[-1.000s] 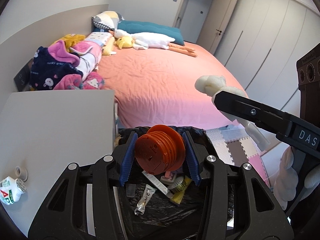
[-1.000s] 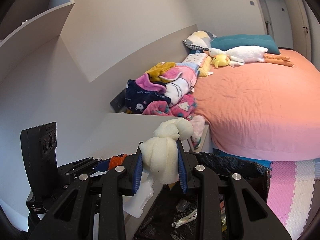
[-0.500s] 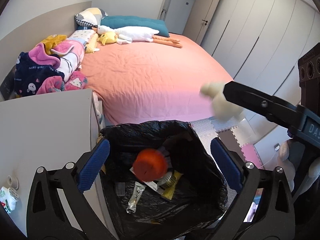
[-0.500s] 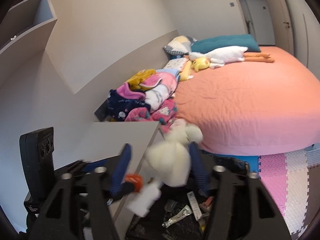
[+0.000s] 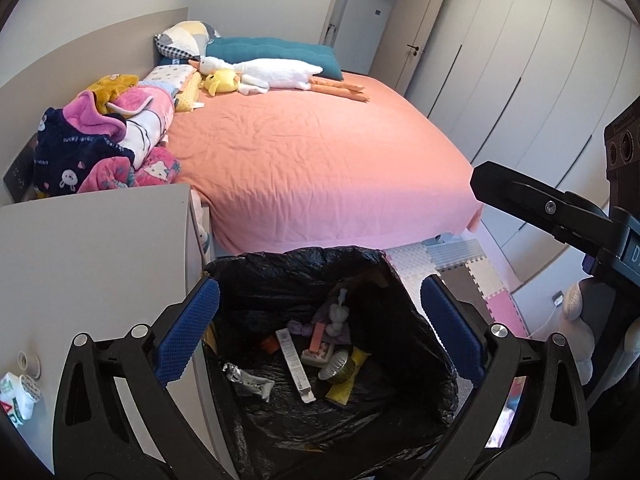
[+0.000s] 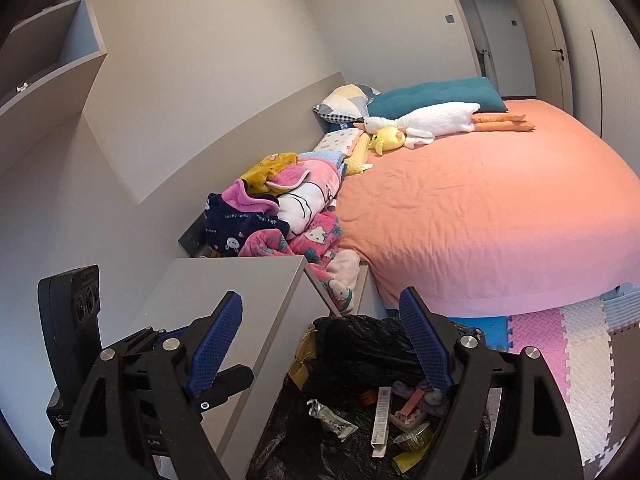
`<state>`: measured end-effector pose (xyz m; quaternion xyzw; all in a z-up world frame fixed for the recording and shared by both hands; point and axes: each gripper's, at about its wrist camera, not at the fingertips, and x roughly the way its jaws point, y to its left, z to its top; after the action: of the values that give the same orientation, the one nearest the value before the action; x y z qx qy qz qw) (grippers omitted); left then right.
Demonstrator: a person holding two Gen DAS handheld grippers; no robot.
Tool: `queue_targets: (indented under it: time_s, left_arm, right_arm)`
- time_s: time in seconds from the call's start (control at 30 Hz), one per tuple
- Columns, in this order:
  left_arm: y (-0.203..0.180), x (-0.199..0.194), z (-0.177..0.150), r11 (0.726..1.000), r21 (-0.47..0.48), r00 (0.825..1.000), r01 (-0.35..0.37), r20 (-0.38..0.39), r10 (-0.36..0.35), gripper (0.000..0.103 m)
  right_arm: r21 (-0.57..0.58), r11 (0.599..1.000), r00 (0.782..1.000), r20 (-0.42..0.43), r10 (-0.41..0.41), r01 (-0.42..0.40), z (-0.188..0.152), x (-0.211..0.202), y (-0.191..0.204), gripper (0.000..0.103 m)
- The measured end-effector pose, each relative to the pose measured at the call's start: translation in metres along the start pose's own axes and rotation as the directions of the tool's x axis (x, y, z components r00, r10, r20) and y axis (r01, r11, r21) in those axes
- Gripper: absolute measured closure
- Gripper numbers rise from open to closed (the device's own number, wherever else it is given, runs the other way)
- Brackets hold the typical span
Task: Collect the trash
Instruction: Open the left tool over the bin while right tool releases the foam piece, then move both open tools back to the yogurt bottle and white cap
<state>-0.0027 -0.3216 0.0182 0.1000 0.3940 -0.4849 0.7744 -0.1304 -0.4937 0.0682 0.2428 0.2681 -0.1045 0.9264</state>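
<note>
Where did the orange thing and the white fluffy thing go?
Both tongs, left and right, opened and let them drop into the black bag. Neither is clearly seen among the trash now. The bed and crumpled carton stayed put.

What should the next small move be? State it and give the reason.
Probably swing the left tool away from the black trash bag toward the crumpled white wrapper on the grey table. Both tools hang open and hold nothing over the bag, the right tool too, and that wrapper lies out on the tabletop, nearest the left side.
</note>
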Motion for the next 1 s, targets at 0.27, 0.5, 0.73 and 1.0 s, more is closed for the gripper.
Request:
queue_targets:
  time_s: [0.27, 0.5, 0.73, 1.0]
  left_arm:
    - [0.01, -0.006, -0.004, 0.999, -0.034, 1.0, -0.027, 0.01, 0.028, 0.006]
    - [0.026, -0.017, -0.011, 0.995, -0.072, 0.997, -0.066, 0.023, 0.068, 0.006]
    - [0.046, -0.032, -0.023, 0.986, -0.125, 0.993, -0.109, 0.033, 0.114, 0.006]
    - [0.076, -0.055, -0.043, 0.961, -0.208, 0.981, -0.18, 0.034, 0.192, 0.006]
  right_arm:
    - [-0.02, 1.0, 1.0, -0.015, 0.024, -0.024, 0.002, 0.007, 0.008, 0.022]
    - [-0.046, 0.997, 0.997, -0.036, 0.064, -0.066, -0.001, 0.019, 0.025, 0.022]
    - [-0.078, 0.99, 0.991, -0.064, 0.115, -0.12, -0.005, 0.032, 0.049, 0.022]
    - [-0.12, 0.973, 0.976, -0.119, 0.182, -0.196, -0.012, 0.051, 0.083, 0.022]
